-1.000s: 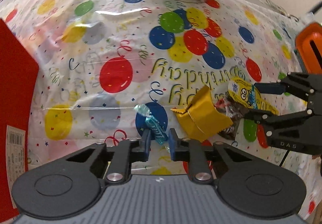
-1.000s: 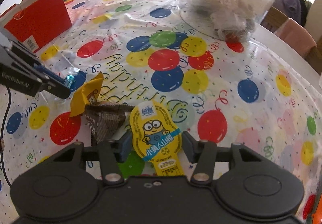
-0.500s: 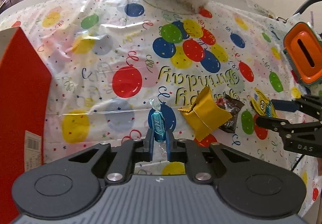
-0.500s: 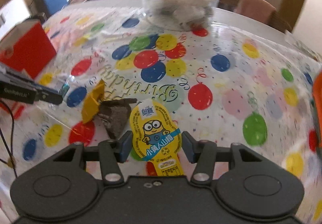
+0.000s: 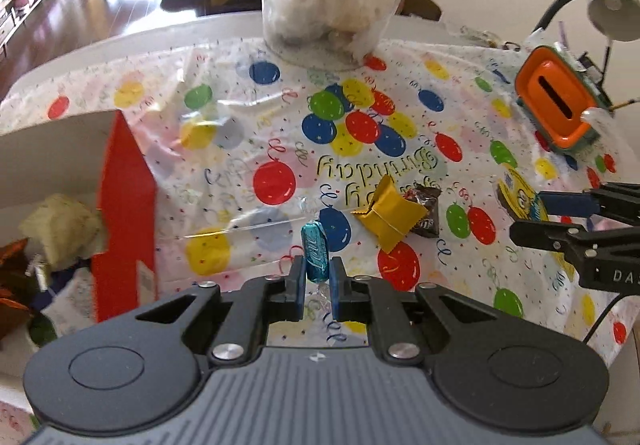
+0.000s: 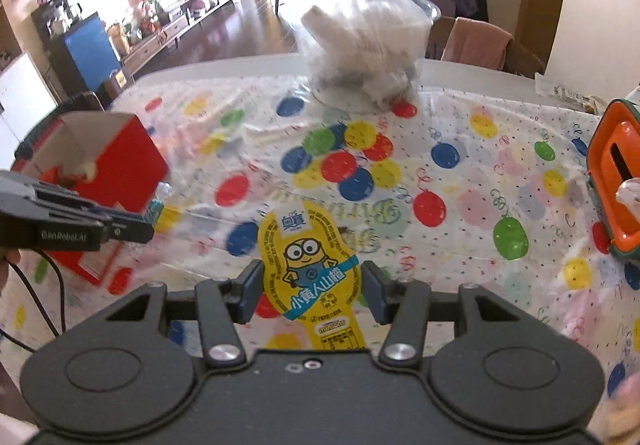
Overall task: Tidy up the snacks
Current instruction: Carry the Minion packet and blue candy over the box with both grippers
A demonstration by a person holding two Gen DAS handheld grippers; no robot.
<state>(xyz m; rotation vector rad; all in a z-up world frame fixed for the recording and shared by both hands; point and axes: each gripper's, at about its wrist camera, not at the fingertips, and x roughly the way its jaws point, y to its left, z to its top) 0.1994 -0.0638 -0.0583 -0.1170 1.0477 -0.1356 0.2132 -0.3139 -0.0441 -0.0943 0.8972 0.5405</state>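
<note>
Gripping: L gripper [image 5: 316, 277] clamps teal candy [image 5: 315, 253]; R gripper [image 6: 312, 293] clamps yellow Minions pouch [image 6: 310, 269]. Red box [image 5: 124, 213] at left, w/ snacks inside.

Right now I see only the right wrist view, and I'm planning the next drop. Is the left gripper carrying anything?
Observer: Yes. The left gripper is shut on a teal wrapped candy, which stands upright between its fingers.
Operator: My Minion packet blocks the table in front of me. Are any snacks lying there?
Observer: Two. A gold packet lies on the balloon tablecloth, and a brown packet is touching its far side.
</note>
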